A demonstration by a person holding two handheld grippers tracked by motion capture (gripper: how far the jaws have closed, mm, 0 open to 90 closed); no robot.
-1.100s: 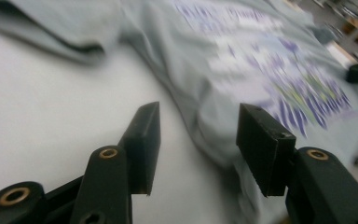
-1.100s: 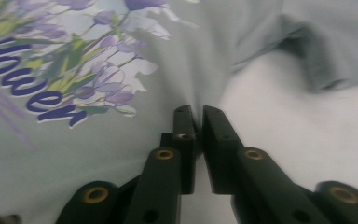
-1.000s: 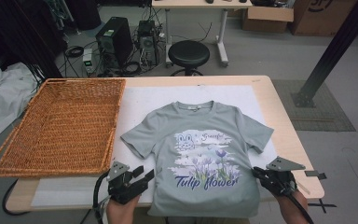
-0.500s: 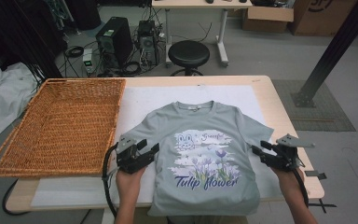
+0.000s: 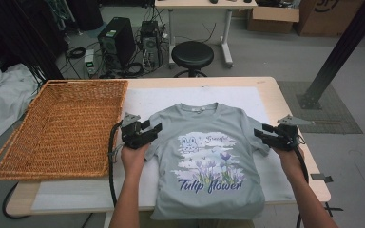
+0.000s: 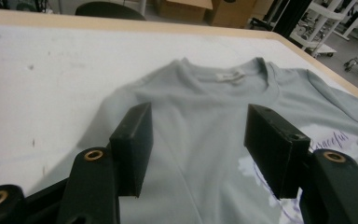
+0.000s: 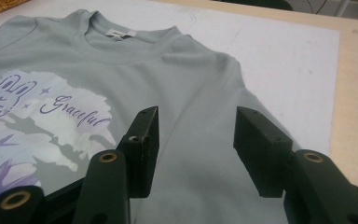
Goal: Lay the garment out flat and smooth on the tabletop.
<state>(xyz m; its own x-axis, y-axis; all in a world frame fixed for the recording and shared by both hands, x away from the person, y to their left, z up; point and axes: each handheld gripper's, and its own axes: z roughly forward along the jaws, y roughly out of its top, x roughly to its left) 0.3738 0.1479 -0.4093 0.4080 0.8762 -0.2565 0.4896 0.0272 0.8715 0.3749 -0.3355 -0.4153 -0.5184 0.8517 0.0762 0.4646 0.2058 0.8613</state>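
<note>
Holding one gripper in each hand, you have both poised over the single grey T-shirt [image 5: 208, 164] that lies flat, front up, on the white mat [image 5: 228, 97] covering the table [image 5: 279, 92]. Your left gripper [image 5: 156, 128] sits at the shirt's left sleeve, near its shoulder; its two jaws stand apart with nothing between them, and in the left gripper view they frame bare grey cloth [image 6: 200, 140] below the collar [image 6: 230, 77]. Whether they touch the fabric, you cannot tell. Your right gripper [image 5: 259, 134] is at the opposite sleeve, its two jaws likewise spread and empty; the right gripper view shows them over the shoulder seam, with the word "Graceful" [image 7: 74, 112] of the print off to one side.

Count one shirt, with one printed design: a bunny, purple tulips and the words "Tulip flower" [image 5: 210, 185]. One white label [image 7: 119, 33] shows inside the neck.

One wicker basket [image 5: 62, 128] rests on the table's left part, just beside the mat's edge and near your left gripper, holding nothing. Beyond the table stand one round black stool [image 5: 192, 54] and two computer towers [image 5: 116, 42] on the floor.
</note>
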